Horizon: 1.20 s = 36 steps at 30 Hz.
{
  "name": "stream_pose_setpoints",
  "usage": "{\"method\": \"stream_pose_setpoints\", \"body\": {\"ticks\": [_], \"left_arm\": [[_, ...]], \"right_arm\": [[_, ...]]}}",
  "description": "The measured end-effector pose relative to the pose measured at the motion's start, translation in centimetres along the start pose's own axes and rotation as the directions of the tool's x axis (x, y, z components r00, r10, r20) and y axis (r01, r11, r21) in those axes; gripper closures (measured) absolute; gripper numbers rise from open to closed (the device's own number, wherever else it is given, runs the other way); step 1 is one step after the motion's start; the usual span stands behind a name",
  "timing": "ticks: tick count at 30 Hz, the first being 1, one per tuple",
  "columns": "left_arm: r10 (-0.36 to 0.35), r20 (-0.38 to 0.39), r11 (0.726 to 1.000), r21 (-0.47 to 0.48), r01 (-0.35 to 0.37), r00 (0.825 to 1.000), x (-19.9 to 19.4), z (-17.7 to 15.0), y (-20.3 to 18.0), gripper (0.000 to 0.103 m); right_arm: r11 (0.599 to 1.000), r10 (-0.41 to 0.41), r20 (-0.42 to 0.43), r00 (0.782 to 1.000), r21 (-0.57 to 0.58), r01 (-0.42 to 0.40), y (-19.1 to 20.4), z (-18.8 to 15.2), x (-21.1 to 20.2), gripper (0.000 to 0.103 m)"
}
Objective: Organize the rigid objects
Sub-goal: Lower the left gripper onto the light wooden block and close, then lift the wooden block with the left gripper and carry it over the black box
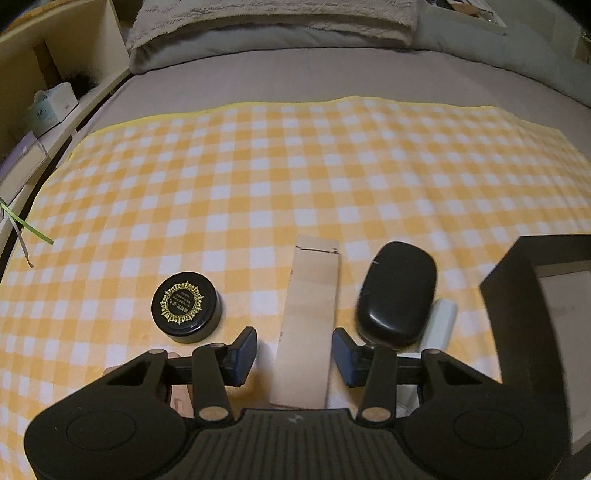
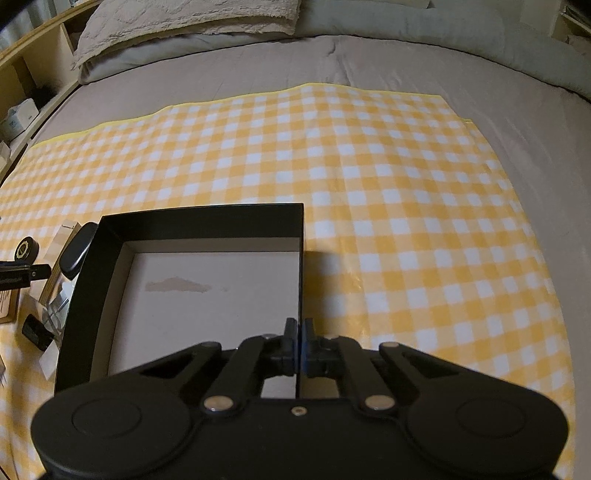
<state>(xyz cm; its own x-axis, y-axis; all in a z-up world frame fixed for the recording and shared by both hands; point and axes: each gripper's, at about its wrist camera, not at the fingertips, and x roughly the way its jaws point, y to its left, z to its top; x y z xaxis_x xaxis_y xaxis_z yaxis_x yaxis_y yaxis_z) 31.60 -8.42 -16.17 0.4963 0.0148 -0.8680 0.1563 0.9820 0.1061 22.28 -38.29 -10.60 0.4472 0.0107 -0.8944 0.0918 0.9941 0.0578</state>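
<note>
1. My right gripper (image 2: 297, 345) pinches the right wall of the black box (image 2: 207, 221); I see nothing in it.
2. My left gripper (image 1: 294, 356) is spread astride the cardboard box (image 1: 310, 325), between the round tin (image 1: 186, 306) and black case (image 1: 397, 293).

L gripper (image 1: 294, 354) held low w/ jaws spread wide, gripping nothing; R gripper (image 2: 298, 345) jaws pinched tight, a thin wall edge between the pads.

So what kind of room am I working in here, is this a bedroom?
Most likely a bedroom: the yellow checked cloth is spread over a bed with a grey sheet, a pillow lies at its head, and wooden shelving runs along its left side.
</note>
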Motion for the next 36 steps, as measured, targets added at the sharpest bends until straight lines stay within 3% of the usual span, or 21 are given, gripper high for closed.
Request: {"method": "stream_pose_setpoints", "body": {"ticks": [4,6,10,15,26,36], "left_arm": [[-0.015,-0.002,1.0,-0.001,0.015,1.0,0.8,0.3,0.4,0.058],[-0.021,-0.008,1.0,0.009,0.021,1.0,1.4,0.3,0.4,0.068],[-0.034,-0.027,0.999,-0.004,0.034,0.999,2.5,0.3,0.0,0.068],[-0.039,-0.033,0.996,-0.085,0.037,0.999,2.5,0.5,0.8,0.068],[-0.146,-0.004,0.967,-0.212,0.142,0.989,-0.5,0.6,3.6,0.069],[-0.109,-0.061,0.977,-0.193,0.095,0.992,1.7,-1.0,1.5,0.066]], "right_arm": [[1.0,-0.001,-0.001,1.0,-0.002,0.001,0.0,0.0,0.0,0.1],[1.0,0.0,-0.001,1.0,0.001,0.0,0.0,0.0,0.0,0.1],[1.0,0.001,-0.001,1.0,0.003,-0.001,0.0,0.0,0.1,0.1],[1.0,0.0,-0.001,1.0,0.002,0.0,0.0,0.1,0.1,0.1],[1.0,-0.006,-0.005,1.0,0.005,0.006,0.0,0.2,0.5,0.1],[1.0,-0.007,-0.007,1.0,0.005,0.007,0.0,0.2,0.5,0.1]]}}
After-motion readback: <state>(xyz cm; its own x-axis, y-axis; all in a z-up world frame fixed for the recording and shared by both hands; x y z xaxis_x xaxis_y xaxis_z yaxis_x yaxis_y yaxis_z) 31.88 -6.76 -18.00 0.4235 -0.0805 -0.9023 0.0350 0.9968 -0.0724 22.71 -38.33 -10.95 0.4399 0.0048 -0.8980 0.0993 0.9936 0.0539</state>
